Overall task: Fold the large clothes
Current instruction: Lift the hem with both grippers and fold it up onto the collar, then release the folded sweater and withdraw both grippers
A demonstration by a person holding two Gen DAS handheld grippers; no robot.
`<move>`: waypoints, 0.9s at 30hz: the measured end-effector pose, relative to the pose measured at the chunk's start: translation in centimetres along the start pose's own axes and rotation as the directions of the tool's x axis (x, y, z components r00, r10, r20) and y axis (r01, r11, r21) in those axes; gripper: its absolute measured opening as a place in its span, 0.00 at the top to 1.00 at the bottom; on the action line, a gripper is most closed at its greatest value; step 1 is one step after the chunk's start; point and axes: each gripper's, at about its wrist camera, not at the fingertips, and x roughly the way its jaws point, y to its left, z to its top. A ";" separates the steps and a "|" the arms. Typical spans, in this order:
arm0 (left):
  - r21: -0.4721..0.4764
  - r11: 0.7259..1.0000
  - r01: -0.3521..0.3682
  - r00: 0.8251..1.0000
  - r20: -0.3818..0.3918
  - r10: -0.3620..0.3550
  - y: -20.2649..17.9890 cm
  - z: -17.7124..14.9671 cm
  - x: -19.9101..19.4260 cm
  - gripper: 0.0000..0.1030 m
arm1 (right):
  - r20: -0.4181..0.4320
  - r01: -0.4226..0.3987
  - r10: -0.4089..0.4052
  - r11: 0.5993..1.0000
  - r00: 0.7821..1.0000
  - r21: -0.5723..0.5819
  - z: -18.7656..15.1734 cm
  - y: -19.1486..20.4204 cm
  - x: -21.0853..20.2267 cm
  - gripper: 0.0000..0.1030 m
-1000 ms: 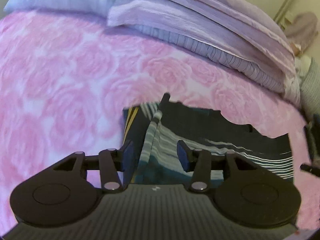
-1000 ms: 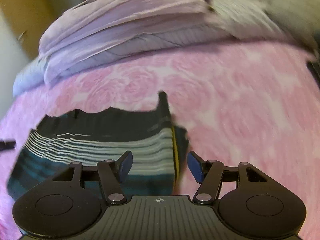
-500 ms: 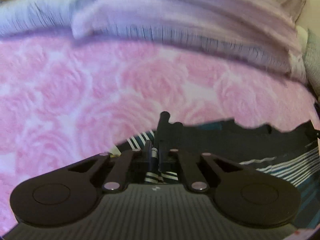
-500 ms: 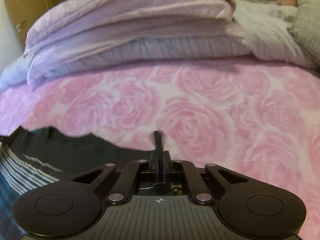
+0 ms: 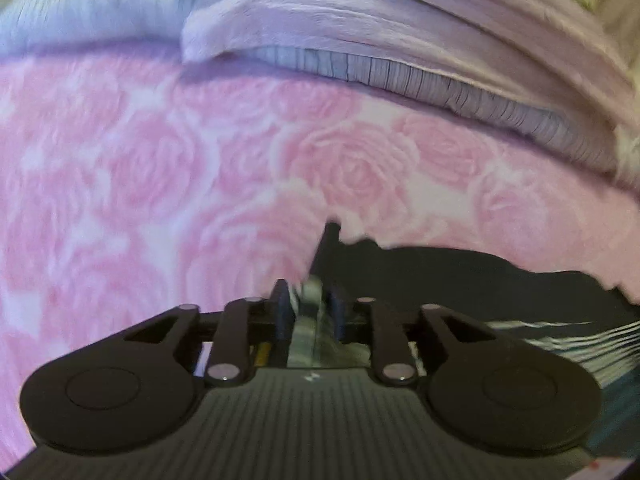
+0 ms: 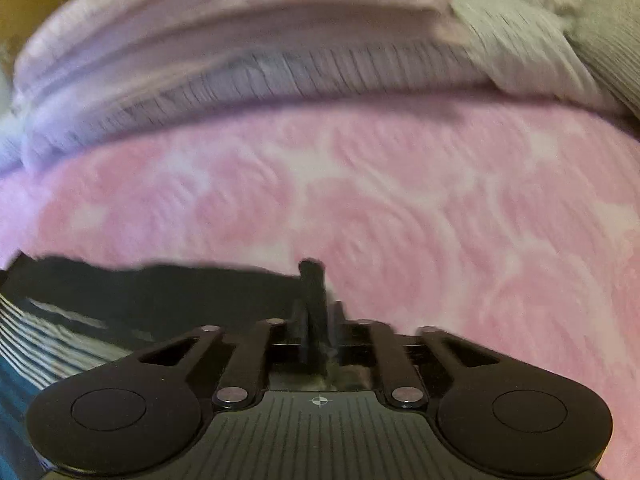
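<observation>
both tongs [image 5: 308, 312] [image 6: 318, 320] pinching striped garment [image 5: 460, 280] [image 6: 140, 300]

We're in a home bedroom: a bed under a fluffy pink rose-patterned blanket [image 5: 200, 184], folded lilac quilts [image 5: 380, 28] stacked behind.

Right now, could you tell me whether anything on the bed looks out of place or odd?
Nothing stands out. The left gripper and right gripper are each shut on an edge of the dark striped garment, which lies over the pink rose blanket. The folded lilac bedding sits stacked behind it.
</observation>
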 end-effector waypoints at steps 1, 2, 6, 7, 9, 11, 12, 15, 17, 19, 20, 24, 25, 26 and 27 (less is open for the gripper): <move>-0.021 1.000 0.017 1.000 -0.003 -0.017 0.7 -0.9 -1.1 0.76 | 0.011 -0.010 0.010 1.000 1.000 0.029 -0.8 -0.5 -1.1 0.57; -0.042 0.999 0.028 0.999 -0.014 -0.029 1.4 -1.9 -2.3 0.71 | 0.014 -0.041 0.040 0.996 0.999 0.084 -2.1 -1.3 -2.7 0.52; -0.144 0.989 0.041 0.995 -0.082 -0.053 4.4 -7.4 -8.2 0.53 | -0.052 -0.099 0.117 0.960 0.992 0.262 -8.3 -3.5 -7.9 0.50; -0.172 0.984 0.040 0.994 -0.098 -0.057 5.0 -8.8 -9.6 0.53 | -0.071 -0.109 0.137 0.944 0.988 0.310 -10.0 -3.7 -9.0 0.50; -0.228 0.972 0.053 0.989 -0.120 -0.082 6.0 -11.6 -11.7 0.49 | -0.111 -0.122 0.176 0.916 0.978 0.382 -13.1 -4.0 -10.7 0.50; -0.277 0.959 0.068 0.984 -0.138 -0.110 6.4 -13.8 -12.5 0.49 | -0.112 -0.138 0.204 0.894 0.973 0.427 -15.3 -4.0 -11.7 0.50; -0.290 0.955 0.063 0.982 -0.151 -0.110 6.4 -14.7 -12.4 0.53 | -0.103 -0.148 0.216 0.879 0.971 0.454 -16.2 -4.1 -11.7 0.51; -0.287 0.955 0.075 0.982 -0.145 -0.121 6.1 -15.8 -11.6 0.92 | -0.073 -0.159 0.220 0.861 0.973 0.483 -17.0 -4.0 -11.2 0.97; -0.237 0.970 0.052 0.992 -0.102 -0.078 5.8 -15.8 -12.2 0.93 | -0.055 -0.145 0.189 0.882 0.980 0.449 -16.9 -3.8 -11.8 0.98; -0.207 0.978 0.012 0.992 -0.118 -0.038 6.0 -16.4 -12.3 0.91 | -0.061 -0.108 0.142 0.915 0.988 0.389 -17.4 -3.7 -12.7 0.98; -0.193 0.981 -0.003 0.990 -0.136 -0.024 6.1 -16.7 -12.0 0.89 | -0.090 -0.093 0.135 0.926 0.987 0.367 -17.9 -3.7 -12.5 0.98; -0.036 0.994 -0.101 0.982 -0.167 0.094 3.7 -15.8 -12.9 0.83 | -0.172 -0.018 0.067 0.962 0.983 0.271 -17.2 -2.3 -12.2 0.84; -0.014 0.991 -0.136 0.978 -0.160 0.132 3.1 -15.4 -13.4 0.80 | -0.193 0.031 0.013 0.975 0.981 0.219 -16.3 -1.4 -12.6 0.78; 0.002 0.985 -0.173 0.975 -0.143 0.172 2.6 -15.0 -14.2 0.78 | -0.184 0.078 -0.049 0.986 0.982 0.149 -15.5 -0.4 -13.3 0.69; 0.014 0.978 -0.210 0.970 -0.120 0.210 2.1 -14.6 -14.9 0.79 | -0.134 0.112 -0.101 0.991 0.986 0.076 -15.0 0.7 -14.3 0.68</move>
